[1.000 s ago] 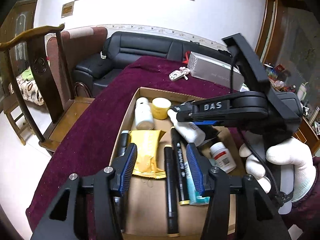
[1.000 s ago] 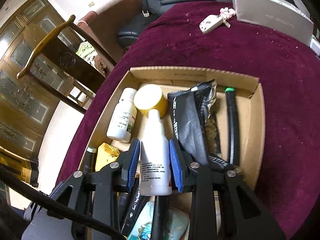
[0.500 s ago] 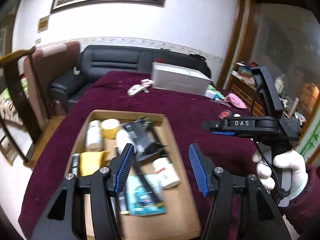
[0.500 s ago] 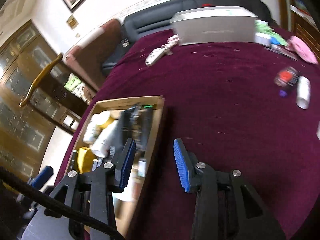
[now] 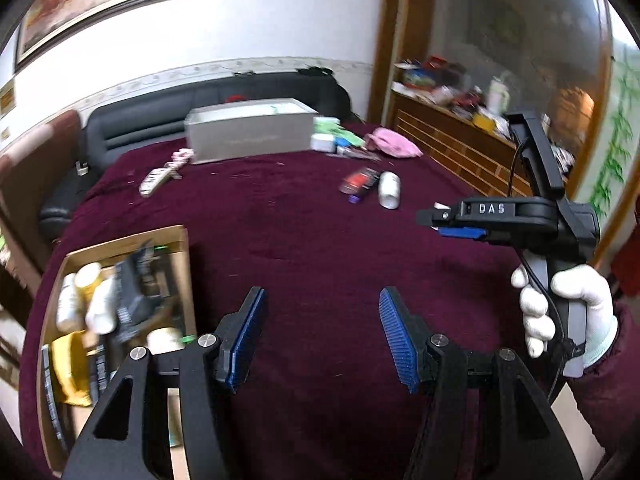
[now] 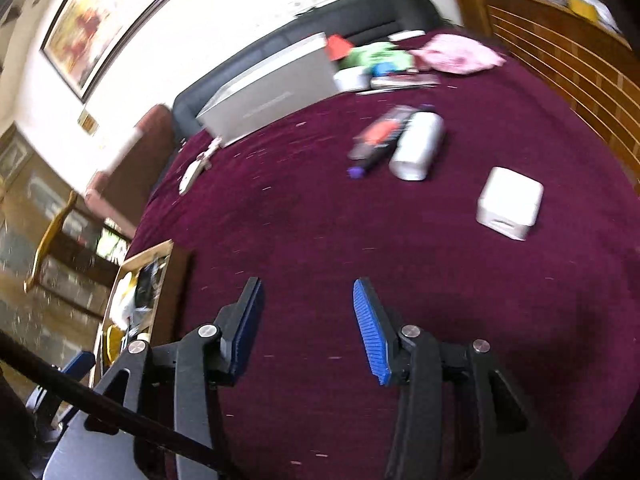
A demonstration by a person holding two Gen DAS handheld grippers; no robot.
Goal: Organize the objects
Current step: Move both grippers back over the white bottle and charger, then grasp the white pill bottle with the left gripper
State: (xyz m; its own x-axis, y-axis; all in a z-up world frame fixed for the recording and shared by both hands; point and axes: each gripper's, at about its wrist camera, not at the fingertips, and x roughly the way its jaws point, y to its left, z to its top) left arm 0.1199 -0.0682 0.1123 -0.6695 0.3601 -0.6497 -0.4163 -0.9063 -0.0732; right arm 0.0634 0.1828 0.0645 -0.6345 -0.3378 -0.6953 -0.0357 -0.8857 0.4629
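Observation:
A cardboard box at the left of the maroon table holds white bottles, a yellow pouch and black tubes; it also shows in the right wrist view. My left gripper is open and empty over bare cloth right of the box. My right gripper is open and empty; it also shows in the left wrist view, held by a gloved hand. Ahead lie a white bottle, a red and black packet and a white square box.
A long grey carton, a white remote, a pink cloth and small items lie at the table's far side. A black sofa stands behind, a wooden cabinet at the right, a wooden chair at the left.
My right gripper let go of the white bottle into the box and opened. Both grippers swung right, away from the box, toward the items on the cloth.

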